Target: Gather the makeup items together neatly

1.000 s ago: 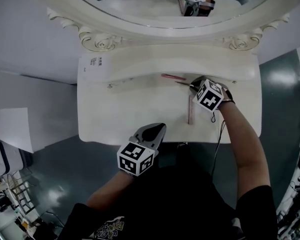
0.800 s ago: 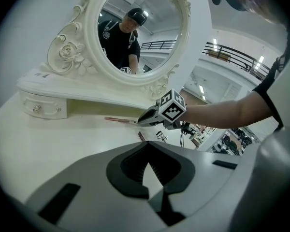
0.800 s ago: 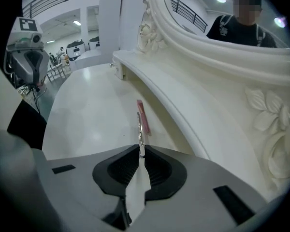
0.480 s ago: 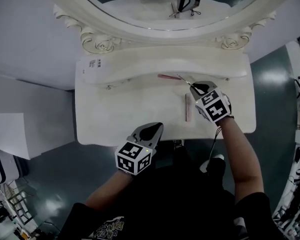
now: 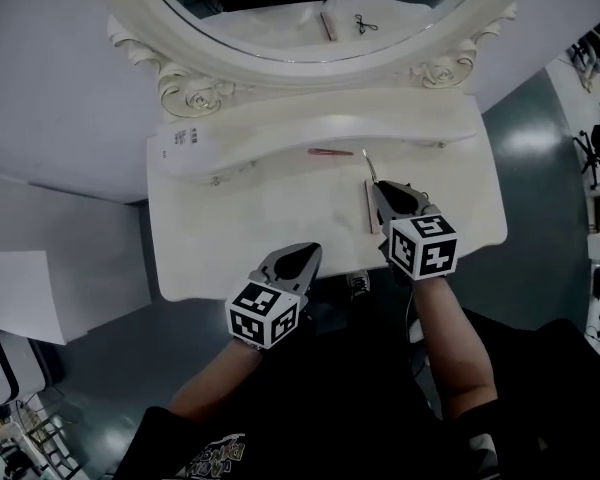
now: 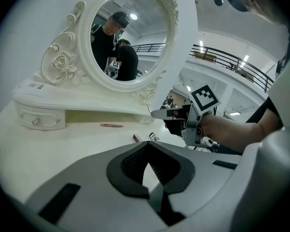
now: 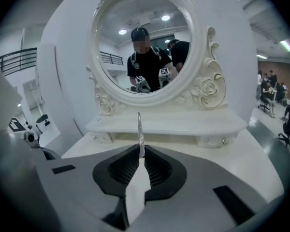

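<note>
My right gripper (image 5: 388,200) is raised over the right half of the white dressing table (image 5: 230,238), shut on a thin silver tool (image 5: 366,161) that sticks out past its tips. In the right gripper view the silver tool (image 7: 139,132) stands upright between the pads of the right gripper (image 7: 141,156). A pink stick (image 5: 368,208) lies on the table just left of that gripper. A pink pencil (image 5: 330,152) lies further back under the shelf. Beside the pink stick (image 6: 135,138) sits a small black looped tool (image 6: 153,137). My left gripper (image 5: 298,261) is shut and empty at the table's front edge.
An oval mirror (image 5: 310,28) in an ornate frame stands at the back on a raised shelf (image 5: 400,128) with small drawers. A white label (image 5: 183,134) lies on the shelf's left end. Dark floor surrounds the table, and a white box (image 5: 60,288) stands at left.
My right gripper has lifted the silver tool off the back of the table, rolled its wrist, and drawn back toward the front. The left gripper has shifted only slightly.
</note>
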`<state>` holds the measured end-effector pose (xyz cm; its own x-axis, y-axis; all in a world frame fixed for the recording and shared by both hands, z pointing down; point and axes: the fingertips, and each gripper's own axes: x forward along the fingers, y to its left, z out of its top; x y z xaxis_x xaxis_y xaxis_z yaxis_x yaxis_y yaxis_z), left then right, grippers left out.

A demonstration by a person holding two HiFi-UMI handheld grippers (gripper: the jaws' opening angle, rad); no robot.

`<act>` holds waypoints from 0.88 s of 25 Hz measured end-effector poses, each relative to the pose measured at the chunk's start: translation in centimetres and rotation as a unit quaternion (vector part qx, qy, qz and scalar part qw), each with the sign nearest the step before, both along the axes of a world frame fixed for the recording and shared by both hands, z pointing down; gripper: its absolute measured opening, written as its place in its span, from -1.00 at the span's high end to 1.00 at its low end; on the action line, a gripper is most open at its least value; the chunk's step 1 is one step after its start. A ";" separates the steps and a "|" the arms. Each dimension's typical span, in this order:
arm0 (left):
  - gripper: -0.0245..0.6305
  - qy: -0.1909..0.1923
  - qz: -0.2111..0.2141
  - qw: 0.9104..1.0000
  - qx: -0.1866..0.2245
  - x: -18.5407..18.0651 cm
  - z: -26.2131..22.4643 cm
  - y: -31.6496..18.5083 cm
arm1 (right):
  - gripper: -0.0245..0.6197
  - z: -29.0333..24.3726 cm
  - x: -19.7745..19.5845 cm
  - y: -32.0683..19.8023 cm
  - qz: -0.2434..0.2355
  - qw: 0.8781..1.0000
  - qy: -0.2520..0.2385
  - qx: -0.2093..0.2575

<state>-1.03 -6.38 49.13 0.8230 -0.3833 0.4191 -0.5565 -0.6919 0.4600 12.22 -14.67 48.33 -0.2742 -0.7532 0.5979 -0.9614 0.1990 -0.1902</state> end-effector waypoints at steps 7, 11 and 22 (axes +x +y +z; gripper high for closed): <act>0.90 -0.004 0.032 0.999 0.011 -1.2 -0.5 1.6 | 0.76 1.0 -3.3 3.5 0.049 0.998 -0.035 -0.004; 0.90 -0.005 0.046 0.999 0.016 -1.8 -0.6 2.7 | 0.76 2.2 -4.3 4.9 0.063 0.998 -0.022 -0.008; 0.90 -0.007 0.057 0.998 0.003 -4.2 0.5 5.6 | 0.76 9.3 -5.9 5.7 0.120 0.990 0.021 -0.077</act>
<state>-5.26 -0.80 49.63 0.8559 -0.2901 0.4281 -0.4799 -0.7540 0.4486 6.34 -8.98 57.61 -0.0722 -0.6920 0.7183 -0.9850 -0.0635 -0.1602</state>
